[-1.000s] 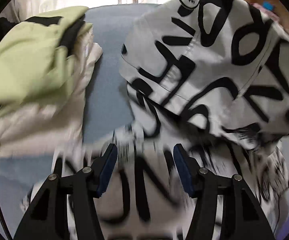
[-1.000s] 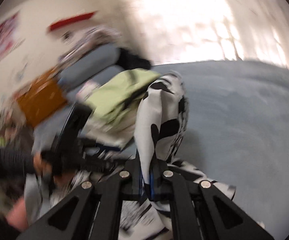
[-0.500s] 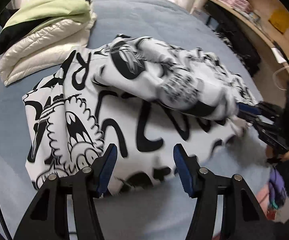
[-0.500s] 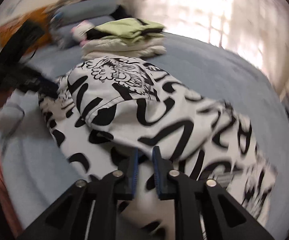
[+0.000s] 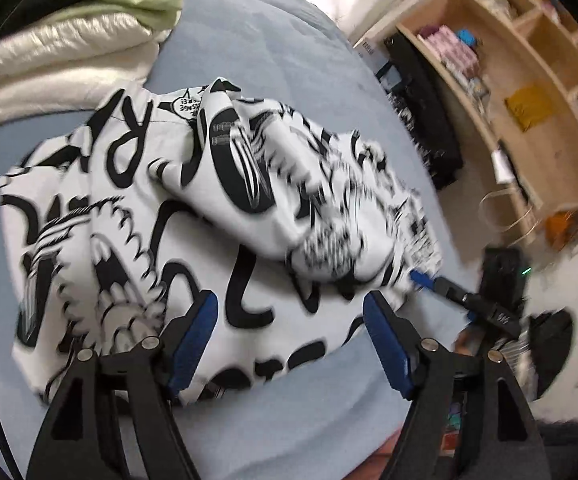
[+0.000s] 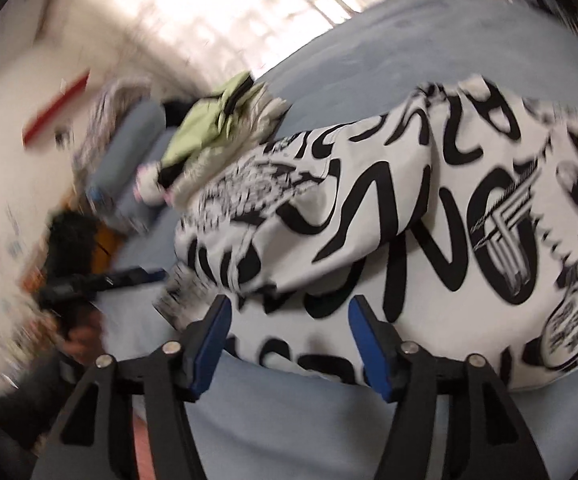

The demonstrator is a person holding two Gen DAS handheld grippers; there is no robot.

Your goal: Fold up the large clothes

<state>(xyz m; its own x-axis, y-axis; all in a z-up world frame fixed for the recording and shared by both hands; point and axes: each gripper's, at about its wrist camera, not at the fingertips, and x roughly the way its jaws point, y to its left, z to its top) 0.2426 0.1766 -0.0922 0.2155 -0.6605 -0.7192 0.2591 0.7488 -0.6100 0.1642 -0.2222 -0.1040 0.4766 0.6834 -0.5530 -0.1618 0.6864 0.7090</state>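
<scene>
The left gripper (image 5: 289,326) has just opened its jaws wider; they stand apart over the near edge of the black-and-white printed garment (image 5: 137,216), gripping nothing. The right gripper (image 6: 287,336) has just spread its jaws too, with no cloth pinched between them. The garment lies folded over on the blue bed (image 5: 273,52). Beyond it sits a stack of folded clothes (image 5: 73,36).

A: Light source? Blown-out window (image 6: 249,4) glare, top of the right wrist view; soft daylight, faint shadows.
B: Blur: heavy smear at left there; printed garment (image 5: 217,216) streaked mid-frame in the left wrist view.
A: Fisheye bends the shelving (image 5: 529,92), upper right; black vignette at corners.
</scene>
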